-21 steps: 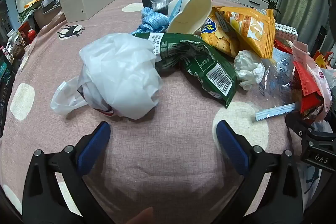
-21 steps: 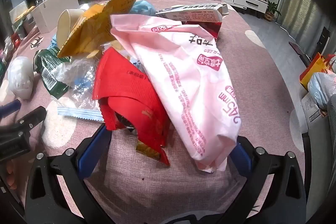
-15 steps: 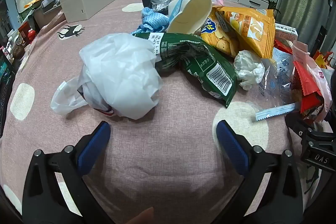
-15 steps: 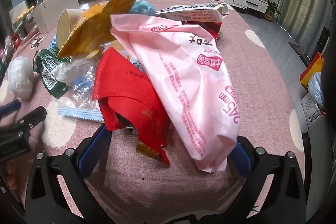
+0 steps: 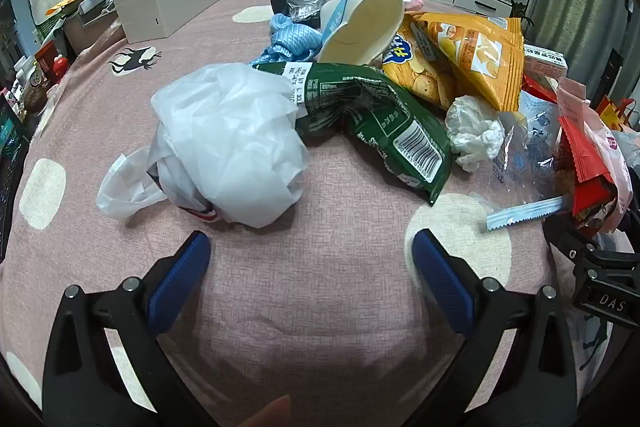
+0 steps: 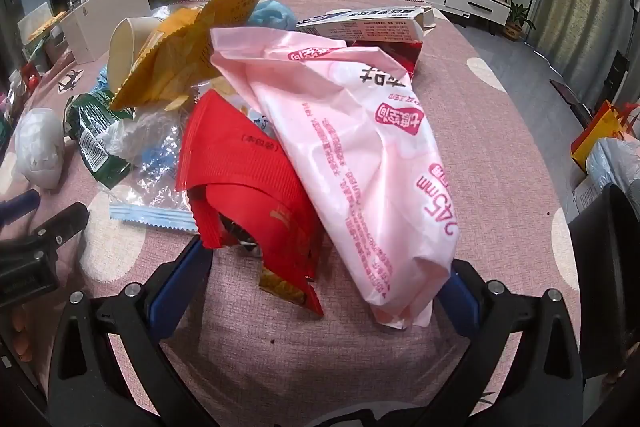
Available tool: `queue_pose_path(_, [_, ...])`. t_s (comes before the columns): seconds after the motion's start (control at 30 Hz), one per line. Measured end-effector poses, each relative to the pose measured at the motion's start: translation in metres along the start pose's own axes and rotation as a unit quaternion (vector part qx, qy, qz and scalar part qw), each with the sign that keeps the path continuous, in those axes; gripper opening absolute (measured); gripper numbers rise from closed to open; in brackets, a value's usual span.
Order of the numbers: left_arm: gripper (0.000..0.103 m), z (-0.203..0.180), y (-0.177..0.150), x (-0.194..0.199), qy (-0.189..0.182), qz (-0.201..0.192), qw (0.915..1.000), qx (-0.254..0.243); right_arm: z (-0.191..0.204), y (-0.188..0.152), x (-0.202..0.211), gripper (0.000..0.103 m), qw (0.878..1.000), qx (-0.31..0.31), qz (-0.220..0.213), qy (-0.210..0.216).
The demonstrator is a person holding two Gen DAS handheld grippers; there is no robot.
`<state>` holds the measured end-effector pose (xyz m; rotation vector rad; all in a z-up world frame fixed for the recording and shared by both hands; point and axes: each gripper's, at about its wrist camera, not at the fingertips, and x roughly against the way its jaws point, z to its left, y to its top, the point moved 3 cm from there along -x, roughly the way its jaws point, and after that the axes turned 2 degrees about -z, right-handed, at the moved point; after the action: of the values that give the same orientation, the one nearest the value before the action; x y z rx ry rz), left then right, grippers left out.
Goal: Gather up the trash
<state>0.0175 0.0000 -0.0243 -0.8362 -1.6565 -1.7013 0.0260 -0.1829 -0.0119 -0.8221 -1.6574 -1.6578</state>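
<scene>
Between the spread jaws of the right gripper (image 6: 326, 267) lie a red wrapper (image 6: 248, 187) and pink bag (image 6: 360, 155), ungripped; the left gripper (image 5: 310, 251), equally wide, faces a white plastic bag (image 5: 228, 139). Collection seems unstarted; closing comes next.

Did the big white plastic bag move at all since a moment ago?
No. In the left wrist view the white plastic bag lies where it did, its edge against the green snack bag, same spot on the pink tablecloth.
</scene>
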Motion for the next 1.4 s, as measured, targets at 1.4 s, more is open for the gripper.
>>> queue_pose_path(1.4, [0.101, 0.0007, -0.0016, 0.0011, -0.004, 0.006, 1.0, -0.002, -0.0014, 0.001, -0.0006, 0.101, 1.0, -0.002, 0.0, -0.001])
